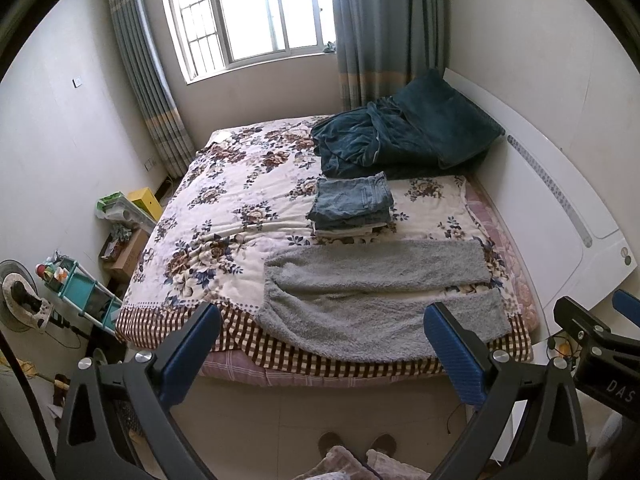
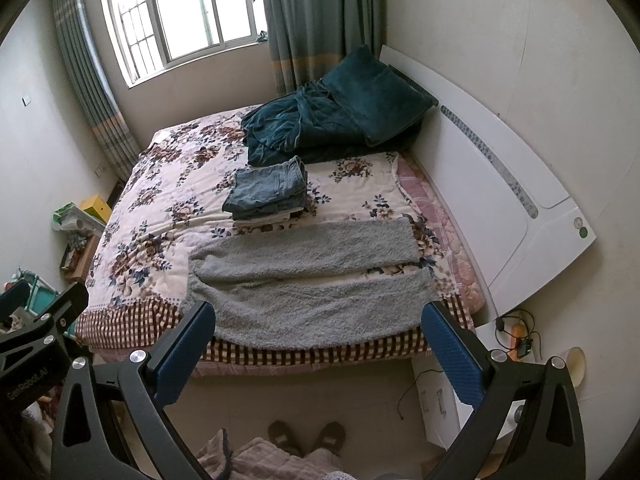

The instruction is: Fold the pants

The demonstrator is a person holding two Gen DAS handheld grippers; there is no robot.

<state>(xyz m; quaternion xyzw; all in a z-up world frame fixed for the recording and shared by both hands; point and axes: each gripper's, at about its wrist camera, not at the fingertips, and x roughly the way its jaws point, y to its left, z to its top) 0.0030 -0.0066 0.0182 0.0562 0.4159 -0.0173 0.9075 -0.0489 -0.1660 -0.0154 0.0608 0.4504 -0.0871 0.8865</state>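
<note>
Item: one pair of grey fleece pants [image 1: 376, 304], laid flat and unfolded along the near edge of the bed [image 1: 224, 208], waist toward the near left corner, two legs running toward the headboard [image 1: 560, 216] side, a narrow strip of floral quilt showing between them; the near leg slightly overhangs the checked border. Tools: two hand-held tongs. Left gripper [image 1: 324, 340], fingers spread wide, holding nothing, poised above the floor short of the bed's near edge. Right gripper [image 2: 318, 338], likewise spread wide and empty, just beside the left one. Step in hand, as judged: the first fold, one leg onto the other, not yet begun. Handling note: best done by taking the near leg at two points, the waist corner and the cuff, pinching only the top garment and not the quilt beneath, then lifting both ends level and carrying them across so the seams meet; fleece of this kind probably clings and bunches, so a low, even carry should serve better than a drag. Other stock counted: one stack of folded clothes [image 1: 352, 204], denim uppermost, mid-bed just behind the far leg, the number of pieces not clear; one heap of dark teal bedding [image 1: 404, 136] at the far headboard corner; two slippers [image 1: 356, 446] on the floor; one window [image 1: 248, 12]; two curtains.
</note>
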